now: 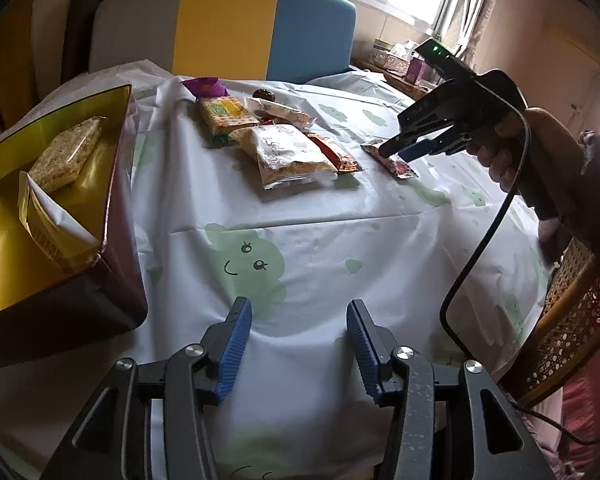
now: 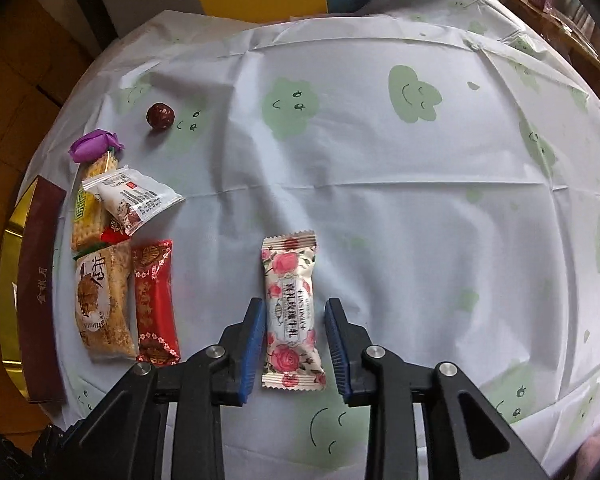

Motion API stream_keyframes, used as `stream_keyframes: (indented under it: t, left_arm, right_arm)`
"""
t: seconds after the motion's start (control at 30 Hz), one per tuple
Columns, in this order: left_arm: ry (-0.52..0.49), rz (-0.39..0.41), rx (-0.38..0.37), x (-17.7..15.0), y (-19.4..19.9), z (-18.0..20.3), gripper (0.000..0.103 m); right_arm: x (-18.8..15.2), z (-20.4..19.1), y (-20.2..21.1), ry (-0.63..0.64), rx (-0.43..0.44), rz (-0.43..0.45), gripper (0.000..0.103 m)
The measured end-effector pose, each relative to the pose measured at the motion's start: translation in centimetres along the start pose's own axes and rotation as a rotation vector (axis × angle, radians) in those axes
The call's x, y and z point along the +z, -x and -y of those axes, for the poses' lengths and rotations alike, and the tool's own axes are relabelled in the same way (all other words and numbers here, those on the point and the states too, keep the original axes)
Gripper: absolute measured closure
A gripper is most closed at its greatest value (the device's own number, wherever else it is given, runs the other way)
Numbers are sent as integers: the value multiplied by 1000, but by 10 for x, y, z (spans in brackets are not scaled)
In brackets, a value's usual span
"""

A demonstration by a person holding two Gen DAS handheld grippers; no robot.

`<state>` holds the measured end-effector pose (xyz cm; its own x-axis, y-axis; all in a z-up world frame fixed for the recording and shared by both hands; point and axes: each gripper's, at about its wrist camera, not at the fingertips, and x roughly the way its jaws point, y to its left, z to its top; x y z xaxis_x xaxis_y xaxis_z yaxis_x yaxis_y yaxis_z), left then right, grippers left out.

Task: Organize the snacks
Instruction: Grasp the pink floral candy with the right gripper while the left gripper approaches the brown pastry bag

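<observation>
The table (image 2: 380, 184) under its white cloth with green smiley clouds took up most of what you faced. At your left stood the gold-lined box (image 1: 118, 184), dark maroon outside, with one pale grain bar already lying in it. Beside the box lay the cluster of snacks (image 2: 112, 264): cracker packs, a red wrapper, a white sachet, a purple twist and a dark round sweet set a little apart.

Well clear of that cluster, alone on the bare cloth, lay the rose-printed packet (image 2: 291, 312): cream film with pink roses, a dark label band across its middle and crimped, saw-toothed ends. It looked light and slightly puffy, with slick, crinkly film over something soft. I judged the plump middle the place to pinch, across the short width, not the flat crimped ends, which would probably fold or slip.

Your right gripper (image 2: 294, 346) pointed steeply down with its blue fingers (image 2: 252, 344) narrowly parted either side of the packet's lower half, a thin gap showing on each side, so nothing was held.

Your left gripper (image 1: 298, 350) hung above bare cloth near the box, moderately parted and empty.
</observation>
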<state>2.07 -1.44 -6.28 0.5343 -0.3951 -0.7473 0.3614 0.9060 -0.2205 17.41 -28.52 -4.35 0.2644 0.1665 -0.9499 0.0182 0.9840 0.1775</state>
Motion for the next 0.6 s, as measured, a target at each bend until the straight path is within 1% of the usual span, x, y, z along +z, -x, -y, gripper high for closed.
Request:
stream_keyframes:
  t: [0.1, 0.23, 0.33, 0.43, 0.5, 0.57, 0.6]
  left_arm:
    - [-10, -14, 19, 2, 0, 4, 50]
    - [1, -44, 19, 9, -1, 8, 49]
    - [-10, -45, 15, 19, 3, 15, 49]
    - [-32, -34, 35, 37, 6, 23, 49]
    - [-20, -31, 50, 49, 4, 23, 49]
    - [15, -35, 85, 63, -1, 19, 49]
    - [43, -36, 91, 70, -3, 16, 49]
  right_arm:
    - [4, 0, 5, 3, -13, 25, 67]
    - [8, 1, 11, -15, -43, 38, 67]
    - [11, 3, 16, -30, -30, 59, 67]
    - [12, 1, 20, -29, -11, 69, 67]
    - [10, -2, 22, -15, -3, 72, 67]
    - [10, -7, 22, 1, 4, 71, 67]
    - [9, -10, 23, 5, 5, 70, 67]
